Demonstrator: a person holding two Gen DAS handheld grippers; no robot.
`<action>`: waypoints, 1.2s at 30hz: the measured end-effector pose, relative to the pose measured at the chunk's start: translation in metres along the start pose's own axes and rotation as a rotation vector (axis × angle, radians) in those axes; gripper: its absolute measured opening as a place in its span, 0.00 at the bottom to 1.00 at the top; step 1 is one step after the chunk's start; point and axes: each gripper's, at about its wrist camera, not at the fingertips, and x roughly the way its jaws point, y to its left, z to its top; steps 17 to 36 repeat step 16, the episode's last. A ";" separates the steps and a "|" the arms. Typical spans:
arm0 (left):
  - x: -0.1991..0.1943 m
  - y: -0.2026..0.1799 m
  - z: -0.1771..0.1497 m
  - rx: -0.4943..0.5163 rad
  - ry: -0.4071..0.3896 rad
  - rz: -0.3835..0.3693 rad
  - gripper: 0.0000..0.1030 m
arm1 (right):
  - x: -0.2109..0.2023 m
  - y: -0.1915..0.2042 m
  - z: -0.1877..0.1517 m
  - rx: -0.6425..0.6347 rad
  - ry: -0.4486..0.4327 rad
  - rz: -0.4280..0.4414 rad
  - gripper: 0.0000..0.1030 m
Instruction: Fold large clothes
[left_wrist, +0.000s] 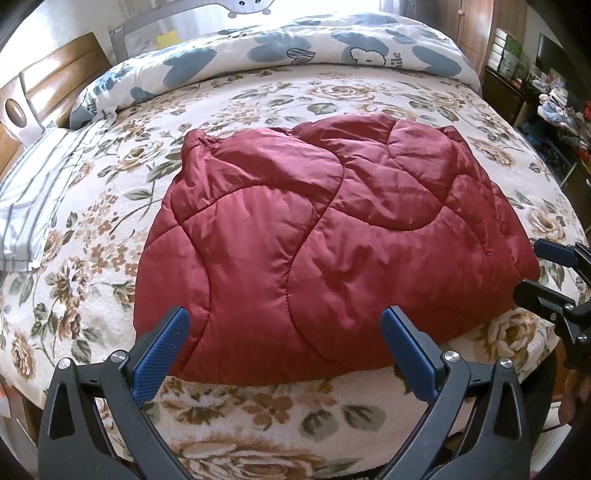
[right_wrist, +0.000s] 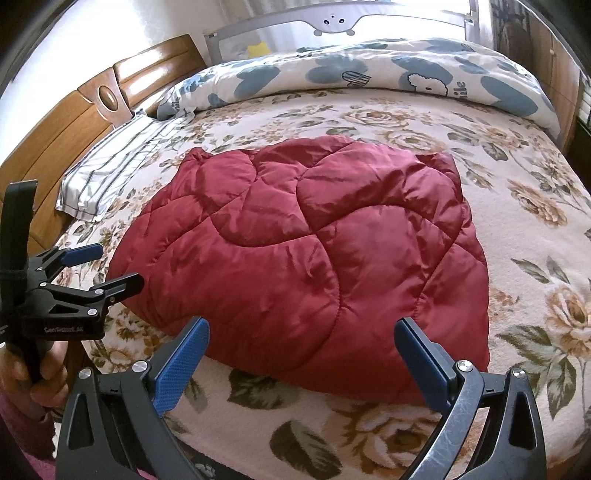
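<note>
A dark red quilted padded garment lies folded in a compact bundle on the flowered bedspread. My left gripper hovers open over the bundle's near edge, nothing between its blue pads. It also shows at the left of the right wrist view as the left gripper, open beside the bundle's left edge, held by a hand. My right gripper stands open over the near edge, holding nothing. In the left wrist view the right gripper shows open at the far right.
A rolled duvet with blue flowers lies across the far side of the bed. A striped pillow rests by the wooden headboard. A cluttered shelf stands to the right.
</note>
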 end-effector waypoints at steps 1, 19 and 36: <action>0.000 0.000 0.000 0.000 0.001 0.000 1.00 | 0.000 0.001 -0.001 0.001 0.000 -0.001 0.98; 0.002 0.004 0.002 -0.007 -0.004 0.001 1.00 | 0.002 0.001 0.000 0.012 -0.004 -0.001 0.98; 0.002 0.004 0.002 -0.007 -0.004 0.001 1.00 | 0.002 0.001 0.000 0.012 -0.004 -0.001 0.98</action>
